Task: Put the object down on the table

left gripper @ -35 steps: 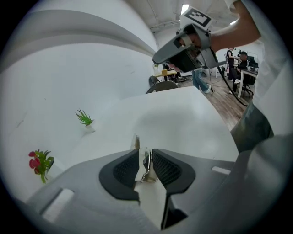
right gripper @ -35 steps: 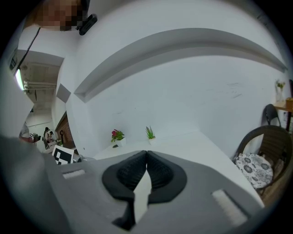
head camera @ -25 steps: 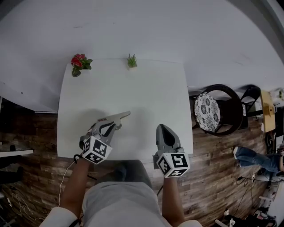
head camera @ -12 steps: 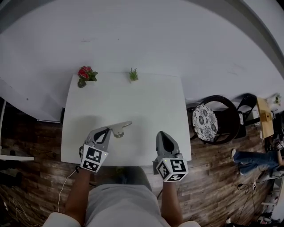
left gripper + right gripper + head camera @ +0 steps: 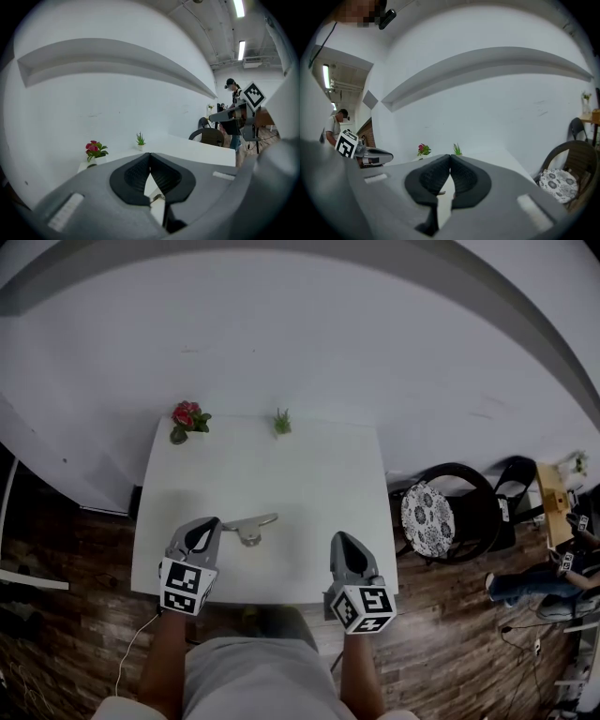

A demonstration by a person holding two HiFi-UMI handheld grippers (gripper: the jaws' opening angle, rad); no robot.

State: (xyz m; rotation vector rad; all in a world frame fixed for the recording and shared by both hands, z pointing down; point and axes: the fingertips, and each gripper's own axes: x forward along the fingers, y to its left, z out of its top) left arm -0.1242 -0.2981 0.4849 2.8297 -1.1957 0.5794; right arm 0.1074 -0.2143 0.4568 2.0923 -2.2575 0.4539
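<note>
Pointing forward at the table (image 5: 309, 474) edge, left gripper (image 5: 204, 524) and right gripper (image 5: 343, 539), jaws together.

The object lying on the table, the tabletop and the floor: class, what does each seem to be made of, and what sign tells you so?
Object: probably metal, pale grey with a dull sheen, though it is too small to be sure.
Table: smooth matt white top, likely laminate or painted board.
Floor: dark wood or wood-look planks, with visible board seams.
</note>
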